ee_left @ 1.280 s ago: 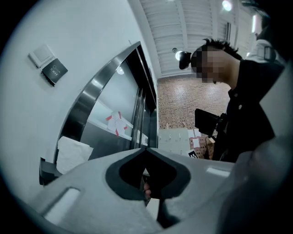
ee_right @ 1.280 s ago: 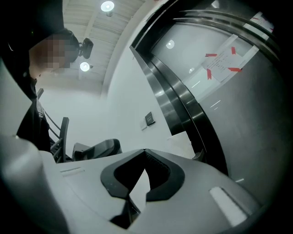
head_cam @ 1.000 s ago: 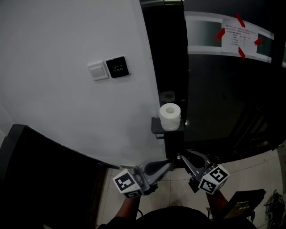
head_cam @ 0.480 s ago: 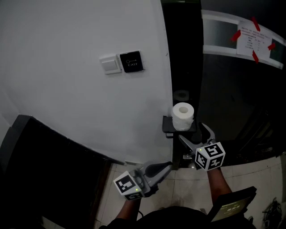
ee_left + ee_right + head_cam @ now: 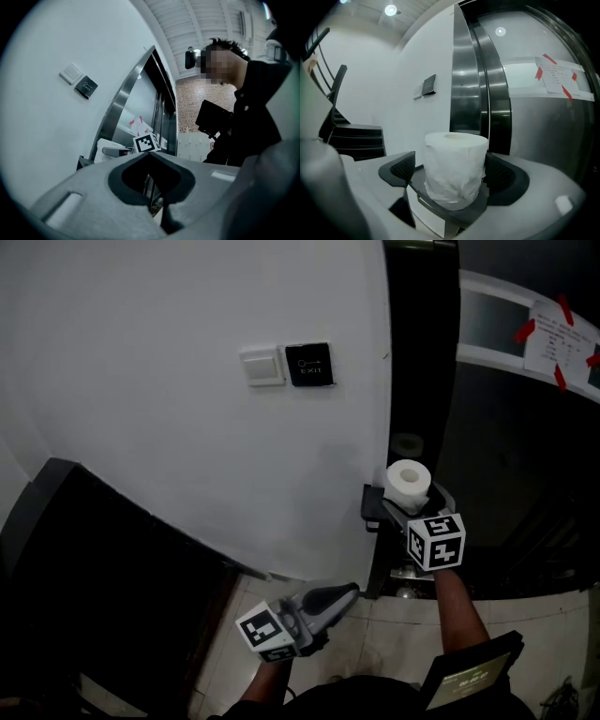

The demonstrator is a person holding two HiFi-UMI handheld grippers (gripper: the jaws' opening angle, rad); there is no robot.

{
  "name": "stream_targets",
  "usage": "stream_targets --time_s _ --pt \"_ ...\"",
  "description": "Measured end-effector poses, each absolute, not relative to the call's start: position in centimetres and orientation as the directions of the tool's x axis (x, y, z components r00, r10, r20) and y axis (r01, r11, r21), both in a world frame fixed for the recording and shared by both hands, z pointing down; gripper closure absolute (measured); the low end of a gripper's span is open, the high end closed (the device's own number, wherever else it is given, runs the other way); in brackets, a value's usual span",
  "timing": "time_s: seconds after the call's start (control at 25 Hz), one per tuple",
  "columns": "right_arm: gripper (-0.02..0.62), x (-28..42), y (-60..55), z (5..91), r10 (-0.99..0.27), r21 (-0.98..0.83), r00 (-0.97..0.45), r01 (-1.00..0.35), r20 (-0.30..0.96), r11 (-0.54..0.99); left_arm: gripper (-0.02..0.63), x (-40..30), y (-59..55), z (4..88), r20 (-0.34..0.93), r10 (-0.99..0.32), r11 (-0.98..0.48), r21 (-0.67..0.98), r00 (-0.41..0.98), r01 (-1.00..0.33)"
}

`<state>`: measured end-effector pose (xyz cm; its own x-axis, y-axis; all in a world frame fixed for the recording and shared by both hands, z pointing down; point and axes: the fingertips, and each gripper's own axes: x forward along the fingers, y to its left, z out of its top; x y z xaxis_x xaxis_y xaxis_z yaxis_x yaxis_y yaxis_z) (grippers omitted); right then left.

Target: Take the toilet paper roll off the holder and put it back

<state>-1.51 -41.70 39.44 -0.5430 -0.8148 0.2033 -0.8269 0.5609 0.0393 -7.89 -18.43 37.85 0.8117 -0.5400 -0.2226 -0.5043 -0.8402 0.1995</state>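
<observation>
Wall (image 5: 187, 456): we saw a smooth, matte white surface.
Door frame (image 5: 422, 352): glossy dark metal.
Left gripper (image 5: 343, 592): its grey moulded jaws met at the tips, with nothing between them.
Right gripper (image 5: 415, 505): its ribbed black pads were opening either side of the roll.
Holder (image 5: 372, 507): a flat dark shelf.
Toilet paper roll (image 5: 408, 482): a soft, crinkled white cylinder, upright on the holder.

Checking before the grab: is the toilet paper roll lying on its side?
No, the toilet paper roll stands upright on the holder, its core hole facing up.
</observation>
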Motion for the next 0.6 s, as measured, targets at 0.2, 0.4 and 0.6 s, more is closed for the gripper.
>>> stream_targets --time_s 0.2,0.4,0.6 --pt "0.126 -1.6 -44.2 39.7 -0.848 0.023 -0.485 -0.865 0.214 0.501 0.611 -9.2 -17.8 37.0 -0.239 -0.551 -0.834 0.175 0.799 -0.523" --pt "0.128 -1.7 -44.8 39.6 -0.858 0.038 -0.468 -0.873 0.211 0.486 0.611 -10.4 -17.7 36.8 -0.25 -0.569 -0.822 0.202 0.783 -0.533" --pt "0.138 -1.8 -44.5 39.4 -0.848 0.035 -0.497 -0.859 0.185 0.511 0.611 -10.1 -17.5 37.3 -0.218 -0.562 -0.826 0.193 0.798 -0.529"
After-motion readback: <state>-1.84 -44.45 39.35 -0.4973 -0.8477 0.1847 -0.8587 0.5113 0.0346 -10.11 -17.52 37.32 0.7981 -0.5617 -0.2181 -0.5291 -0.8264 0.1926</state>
